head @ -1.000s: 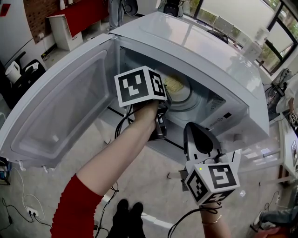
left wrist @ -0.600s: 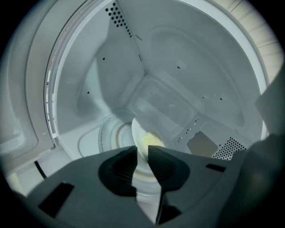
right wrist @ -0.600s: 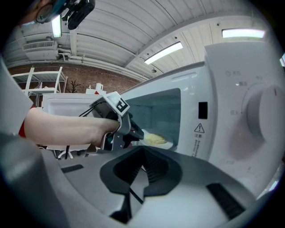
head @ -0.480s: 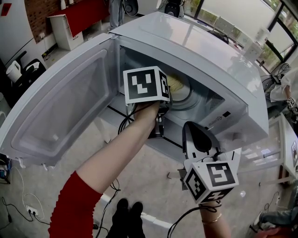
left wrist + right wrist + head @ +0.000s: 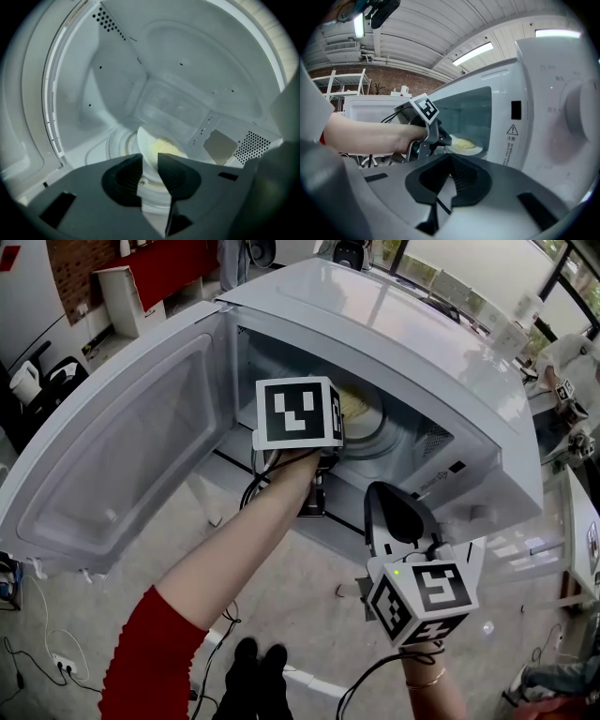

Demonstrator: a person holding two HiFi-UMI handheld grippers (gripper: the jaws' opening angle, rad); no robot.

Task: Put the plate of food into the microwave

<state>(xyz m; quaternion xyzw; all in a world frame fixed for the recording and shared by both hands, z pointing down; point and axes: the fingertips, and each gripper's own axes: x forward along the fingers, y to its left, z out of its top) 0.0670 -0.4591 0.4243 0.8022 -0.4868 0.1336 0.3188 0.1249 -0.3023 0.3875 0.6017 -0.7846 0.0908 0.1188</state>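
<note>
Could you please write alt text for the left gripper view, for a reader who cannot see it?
A white plate of pale yellow food sits on the turntable inside the microwave, its near rim between the dark jaws of the left gripper, which have just been opening and stand apart.

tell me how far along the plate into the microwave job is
Done: the plate of food sits inside the microwave. In hand: the left gripper has just been opening its jaws, with the plate's rim in the gap between them. Left: pull that gripper out and probably close the open door. The right gripper hangs outside, empty.
</note>
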